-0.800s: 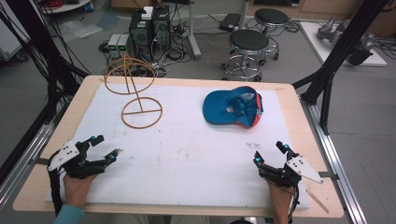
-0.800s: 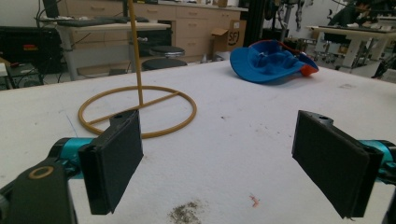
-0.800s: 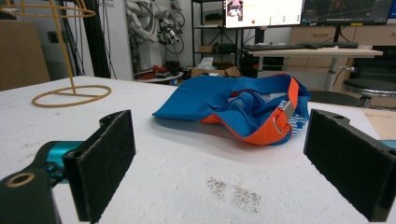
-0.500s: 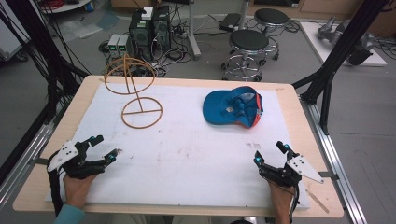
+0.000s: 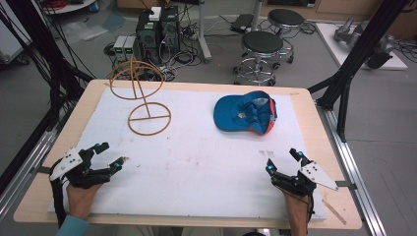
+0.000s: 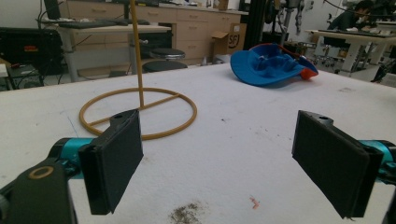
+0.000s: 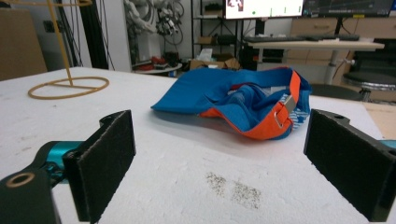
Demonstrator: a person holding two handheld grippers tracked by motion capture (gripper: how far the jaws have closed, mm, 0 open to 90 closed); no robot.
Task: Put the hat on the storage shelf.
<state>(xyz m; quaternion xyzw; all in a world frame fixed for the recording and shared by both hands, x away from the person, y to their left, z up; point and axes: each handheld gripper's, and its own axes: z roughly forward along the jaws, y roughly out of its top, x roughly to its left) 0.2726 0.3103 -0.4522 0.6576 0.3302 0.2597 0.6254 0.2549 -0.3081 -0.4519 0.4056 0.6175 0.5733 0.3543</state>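
A blue cap with orange trim (image 5: 247, 113) lies upside down on the white sheet at the back right; it sits far off in the left gripper view (image 6: 271, 64) and close ahead in the right gripper view (image 7: 243, 105). A tan wire hat stand (image 5: 142, 98) rises at the back left, its ring base (image 6: 140, 112) flat on the sheet. My left gripper (image 5: 109, 156) rests open at the front left, nothing between its jaws. My right gripper (image 5: 282, 160) is open at the front right, well short of the cap.
The white sheet (image 5: 196, 162) covers a wooden table (image 5: 319, 123). Black frame posts (image 5: 354, 64) flank the table. Two stools (image 5: 260, 49) and computer boxes (image 5: 157, 29) stand on the floor behind.
The right gripper has shifted slightly; the left gripper, cap and stand are as before.
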